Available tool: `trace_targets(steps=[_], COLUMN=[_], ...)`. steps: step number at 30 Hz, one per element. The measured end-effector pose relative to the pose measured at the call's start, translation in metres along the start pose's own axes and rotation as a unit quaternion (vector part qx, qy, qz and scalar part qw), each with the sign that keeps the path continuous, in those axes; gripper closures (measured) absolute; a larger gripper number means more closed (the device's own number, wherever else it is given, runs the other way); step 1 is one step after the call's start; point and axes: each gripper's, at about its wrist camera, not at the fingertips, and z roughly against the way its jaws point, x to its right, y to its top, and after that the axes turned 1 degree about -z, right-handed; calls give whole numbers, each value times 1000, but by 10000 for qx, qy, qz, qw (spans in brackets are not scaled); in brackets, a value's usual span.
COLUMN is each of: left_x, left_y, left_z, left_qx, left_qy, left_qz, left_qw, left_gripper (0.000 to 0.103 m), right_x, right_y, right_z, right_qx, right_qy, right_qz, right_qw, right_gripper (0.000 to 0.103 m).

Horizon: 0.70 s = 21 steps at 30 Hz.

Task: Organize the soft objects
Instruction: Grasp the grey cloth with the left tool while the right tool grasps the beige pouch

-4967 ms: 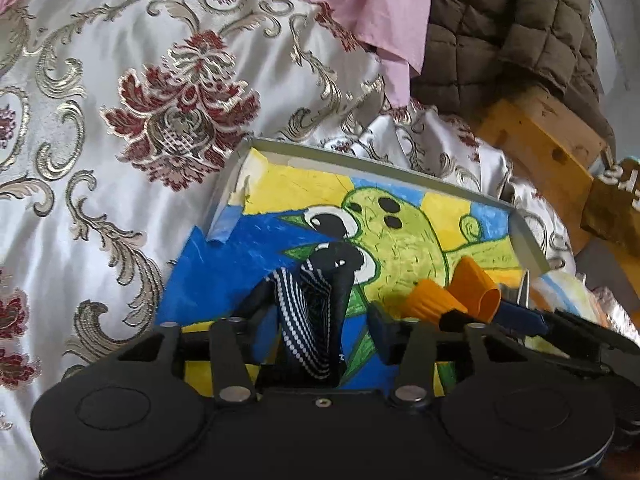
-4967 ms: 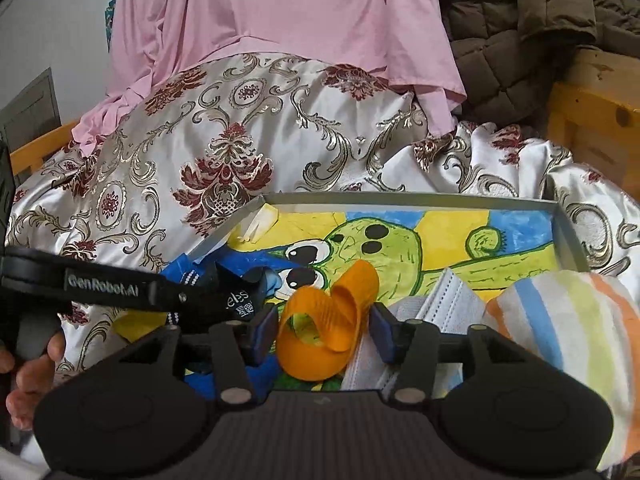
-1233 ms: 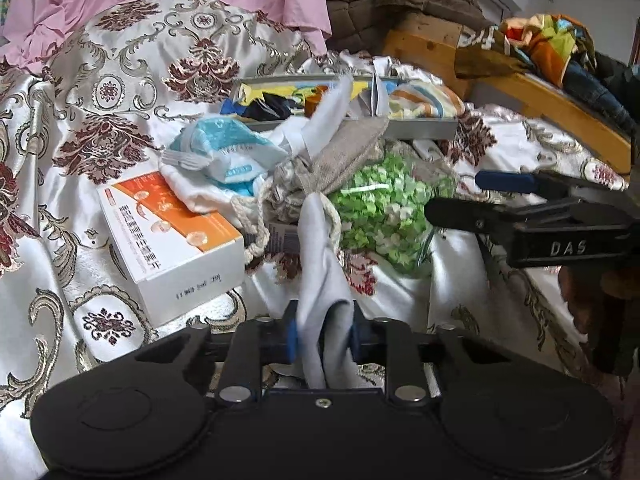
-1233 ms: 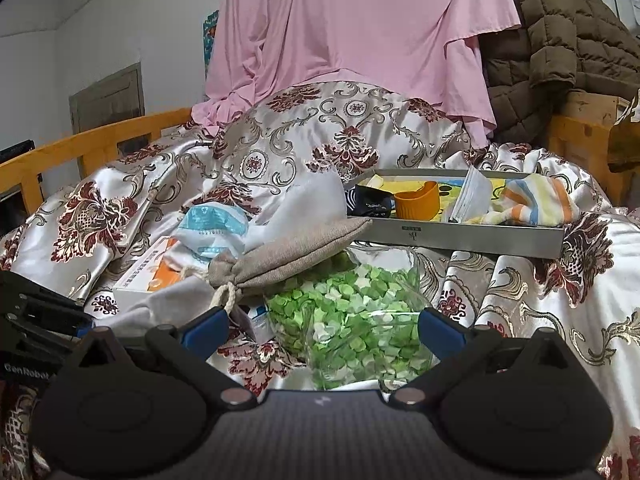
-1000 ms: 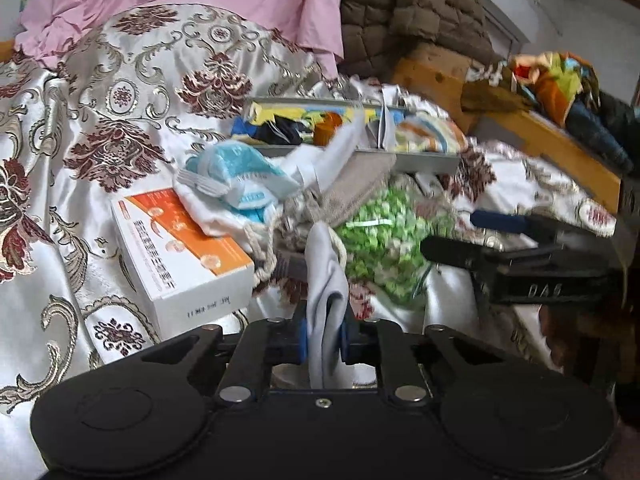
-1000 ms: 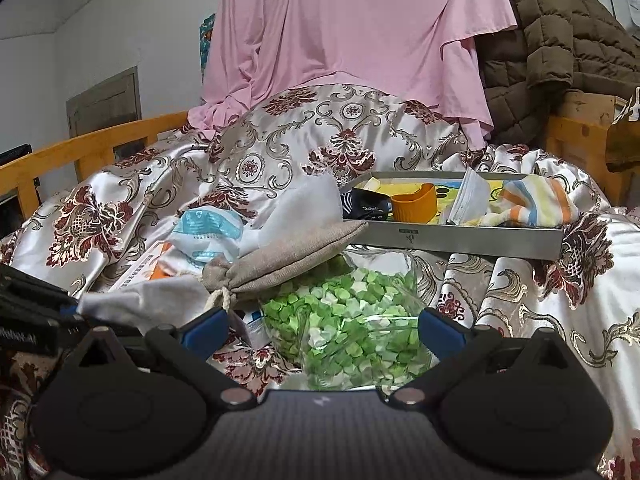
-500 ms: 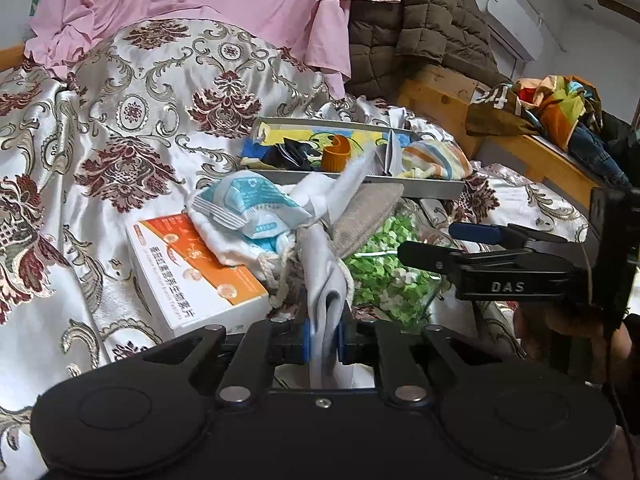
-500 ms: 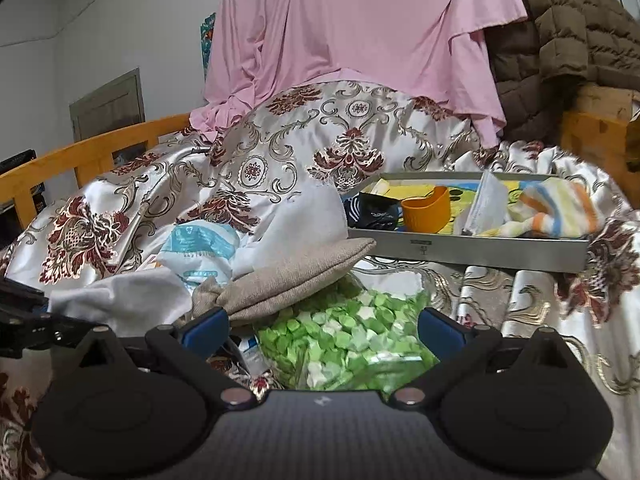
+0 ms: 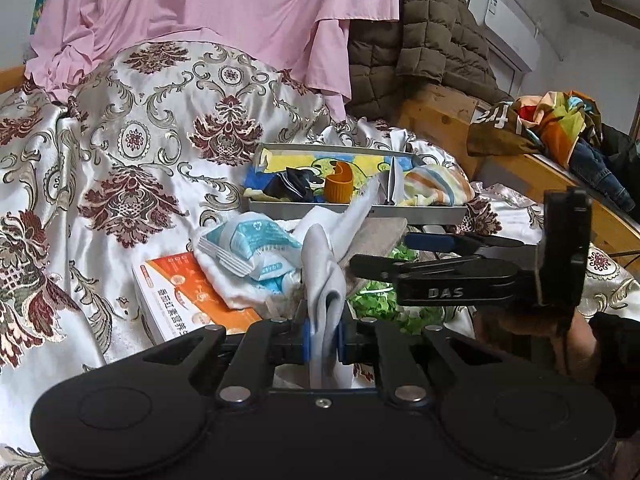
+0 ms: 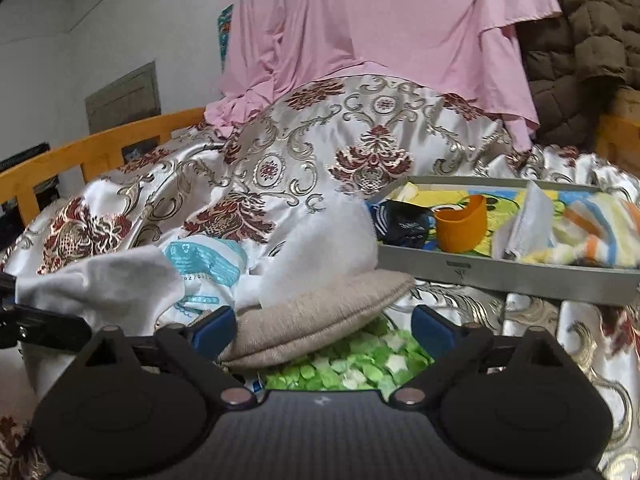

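Grey cloth [image 9: 322,276] is pinched between the fingers [image 9: 306,334] of the left gripper [image 9: 323,338], its free end rising over the pile on the bed's brocade bedspread [image 9: 132,152] (an orange-and-white box [image 9: 188,300] and a blue-printed packet [image 9: 248,244] lie just beside it). The right gripper [image 10: 322,330] is spread wide and closing, its fingers straddling but not pressing a beige pouch [image 10: 320,312] lying over a bag of green pieces [image 10: 352,364]. Beyond, a grey tray [image 10: 500,274] holds an orange cup [image 10: 460,226].
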Motion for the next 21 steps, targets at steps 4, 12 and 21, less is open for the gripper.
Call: trace_targets(steps=[4, 12, 21], left_x=[2, 1, 1], left_y=[3, 7, 13], left_z=[0, -1, 0], left_qx=[44, 108, 248], left_qy=[16, 79, 130], left_qz=[-31, -11, 143], left_qw=[10000, 9999, 9995], left_gripper=[91, 91, 91], right_x=[-5, -6, -12], right_y=[4, 5, 5], right_z=[-8, -7, 14], right_qx=[-20, -21, 51], right_qy=[39, 108, 174], right_qz=[110, 29, 139], right_qw=[9999, 9999, 9997], right_gripper=[20, 57, 86])
